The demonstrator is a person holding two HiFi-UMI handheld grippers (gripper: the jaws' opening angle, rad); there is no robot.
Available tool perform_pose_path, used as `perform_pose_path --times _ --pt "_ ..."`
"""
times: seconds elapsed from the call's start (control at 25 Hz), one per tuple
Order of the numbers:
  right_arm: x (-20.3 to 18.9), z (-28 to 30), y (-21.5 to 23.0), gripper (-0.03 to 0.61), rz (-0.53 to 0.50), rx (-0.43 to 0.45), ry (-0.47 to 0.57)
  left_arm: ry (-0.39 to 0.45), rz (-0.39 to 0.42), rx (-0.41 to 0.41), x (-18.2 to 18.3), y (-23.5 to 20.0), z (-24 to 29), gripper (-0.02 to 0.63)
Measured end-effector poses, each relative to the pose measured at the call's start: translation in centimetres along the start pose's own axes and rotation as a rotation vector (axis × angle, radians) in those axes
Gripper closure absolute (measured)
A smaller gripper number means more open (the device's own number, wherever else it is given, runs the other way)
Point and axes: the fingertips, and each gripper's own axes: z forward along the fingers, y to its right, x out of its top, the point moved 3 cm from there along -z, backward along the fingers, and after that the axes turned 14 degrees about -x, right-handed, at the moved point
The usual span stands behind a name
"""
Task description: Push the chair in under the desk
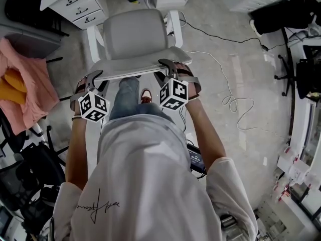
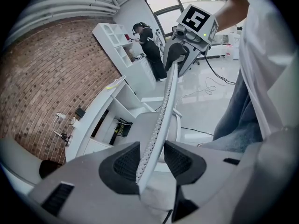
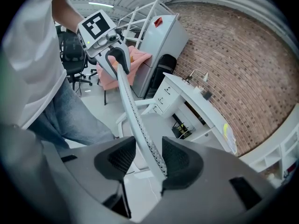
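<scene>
A light grey office chair [image 1: 134, 34] stands in front of me, seen from above, its seat facing a white desk with a drawer unit [image 1: 75, 4]. My left gripper [image 1: 92, 80] and right gripper [image 1: 175, 69] both sit on the top edge of its backrest [image 1: 135, 65]. In the left gripper view the mesh backrest [image 2: 166, 106] runs up between the pads of the left gripper [image 2: 152, 160], which are closed on it. In the right gripper view the right gripper [image 3: 147, 160] is likewise shut on the backrest [image 3: 131, 106]. The desk [image 2: 103, 111] lies beyond the seat.
A pink cloth [image 1: 25, 84] hangs over furniture on the left, with a black office chair [image 1: 25, 174] near it. A white cable [image 1: 230, 99] loops across the floor on the right. A person [image 2: 149, 50] stands at white shelves by the window. A brick wall [image 3: 233, 64] backs the desk.
</scene>
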Motion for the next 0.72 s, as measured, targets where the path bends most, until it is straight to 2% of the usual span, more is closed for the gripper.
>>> perform_pose_path --times 0.72 --pt "-1.1 2.5 3.7 0.374 -0.005 -0.025 -0.01 0.023 0.012 0.026 2.2 -2.8 1.8 0.459"
